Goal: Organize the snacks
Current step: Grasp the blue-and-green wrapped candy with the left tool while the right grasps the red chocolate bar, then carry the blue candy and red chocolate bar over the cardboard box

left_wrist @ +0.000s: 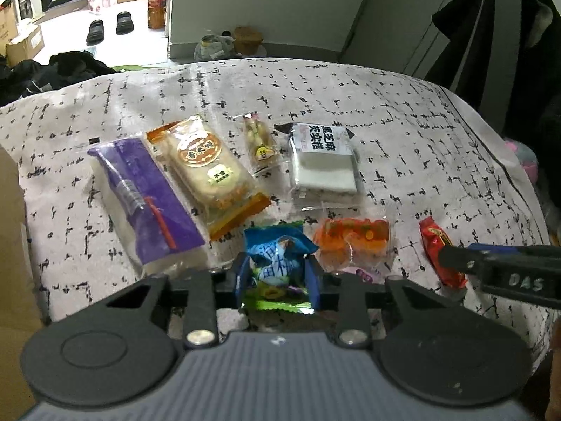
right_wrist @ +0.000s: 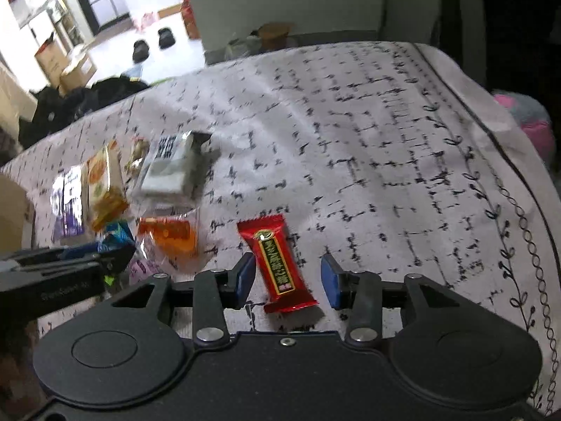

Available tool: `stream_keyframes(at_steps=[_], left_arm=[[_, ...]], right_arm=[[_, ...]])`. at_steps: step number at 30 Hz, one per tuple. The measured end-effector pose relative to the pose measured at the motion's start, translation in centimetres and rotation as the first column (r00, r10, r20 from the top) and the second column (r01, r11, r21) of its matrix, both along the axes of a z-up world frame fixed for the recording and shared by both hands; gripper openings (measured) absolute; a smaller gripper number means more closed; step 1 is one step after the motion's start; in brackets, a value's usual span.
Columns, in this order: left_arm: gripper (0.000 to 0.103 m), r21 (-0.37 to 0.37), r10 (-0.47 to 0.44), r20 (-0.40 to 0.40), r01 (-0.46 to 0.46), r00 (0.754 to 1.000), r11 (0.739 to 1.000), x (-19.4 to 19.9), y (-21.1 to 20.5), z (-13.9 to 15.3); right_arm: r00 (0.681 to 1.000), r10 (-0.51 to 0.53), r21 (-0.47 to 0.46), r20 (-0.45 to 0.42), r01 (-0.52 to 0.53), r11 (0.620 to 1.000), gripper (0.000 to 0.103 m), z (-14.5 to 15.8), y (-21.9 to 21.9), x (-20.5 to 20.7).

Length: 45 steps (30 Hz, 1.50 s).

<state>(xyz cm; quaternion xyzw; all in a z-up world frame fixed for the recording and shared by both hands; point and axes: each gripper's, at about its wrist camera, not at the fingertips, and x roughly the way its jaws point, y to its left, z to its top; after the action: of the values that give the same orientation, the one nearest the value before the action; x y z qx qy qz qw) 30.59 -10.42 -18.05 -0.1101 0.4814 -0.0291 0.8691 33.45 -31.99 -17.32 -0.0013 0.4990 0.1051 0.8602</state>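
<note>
Blue candy wrapper [left_wrist: 277, 256], crinkled, green at its near end, pinched between the left gripper [left_wrist: 277, 277] pads, near edge of the patterned cloth [right_wrist: 350, 122]; red bar [right_wrist: 280, 266] flat between the right gripper [right_wrist: 288, 280] jaws, untouched, both tilted down

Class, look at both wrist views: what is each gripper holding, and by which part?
Left gripper pinches the blue snack packet by its near end. Right gripper holds nothing; it straddles the red candy bar.

Black left gripper [left_wrist: 277, 277] with blue pads, silver rivets, seemingly grey-ribbed housing.
</note>
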Motion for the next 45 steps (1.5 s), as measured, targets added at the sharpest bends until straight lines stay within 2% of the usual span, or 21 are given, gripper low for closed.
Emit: stream_keyframes(at_steps=[2, 3, 4, 7, 13, 25, 33, 36, 45], left_arm=[[0.03, -0.003, 0.007, -0.01, -0.007, 1.0, 1.0, -0.2, 0.2, 0.2], [0.029, -0.006, 0.011, -0.023, -0.011, 1.0, 1.0, -0.3, 0.3, 0.3], [0.029, -0.022, 0.017, -0.033, -0.018, 0.999, 1.0, -0.4, 0.5, 0.4], [0.027, -0.036, 0.012, -0.036, -0.013, 0.999, 0.999, -0.9, 0.8, 1.0], [0.027, -0.043, 0.023, -0.033, -0.025, 0.999, 0.999, -1.7, 1.7, 2.1], [0.027, -0.021, 0.018, 0.053, -0.017, 0.998, 1.0, -3.0, 2.7, 5.8], [0.027, -0.028, 0.024, 0.071, -0.022, 0.997, 0.999, -5.0, 4.2, 7.9], [0.027, 0.003, 0.029, 0.077, -0.029, 0.997, 1.0, -5.9, 4.8, 9.0], [0.027, 0.008, 0.059, 0.11, -0.06, 0.992, 0.998, -8.1, 7.4, 11.1]], right_arm=[[0.999, 0.046, -0.035, -0.007, -0.046, 0.998, 0.038, -0.4, 0.6, 0.0], [0.998, 0.057, -0.048, -0.018, -0.058, 0.997, 0.034, -0.6, 0.8, 0.0], [0.997, 0.064, -0.058, -0.032, -0.066, 0.996, 0.025, -0.8, 0.9, 0.1], [0.995, 0.086, -0.068, -0.05, -0.089, 0.994, 0.02, -0.6, 1.1, -0.2], [0.995, 0.092, -0.049, -0.024, -0.093, 0.994, 0.02, 1.1, 1.5, -1.9], [0.998, 0.053, 0.024, 0.044, -0.054, 0.998, 0.02, 4.5, 2.3, -4.9], [0.995, 0.065, 0.035, 0.076, -0.068, 0.997, 0.02, 5.9, 3.9, -6.2], [0.993, 0.071, 0.047, 0.096, -0.076, 0.996, 0.02, 6.6, 4.7, -6.7], [0.985, 0.103, 0.086, 0.137, -0.115, 0.99, 0.02, 9.0, 7.6, -7.6]])
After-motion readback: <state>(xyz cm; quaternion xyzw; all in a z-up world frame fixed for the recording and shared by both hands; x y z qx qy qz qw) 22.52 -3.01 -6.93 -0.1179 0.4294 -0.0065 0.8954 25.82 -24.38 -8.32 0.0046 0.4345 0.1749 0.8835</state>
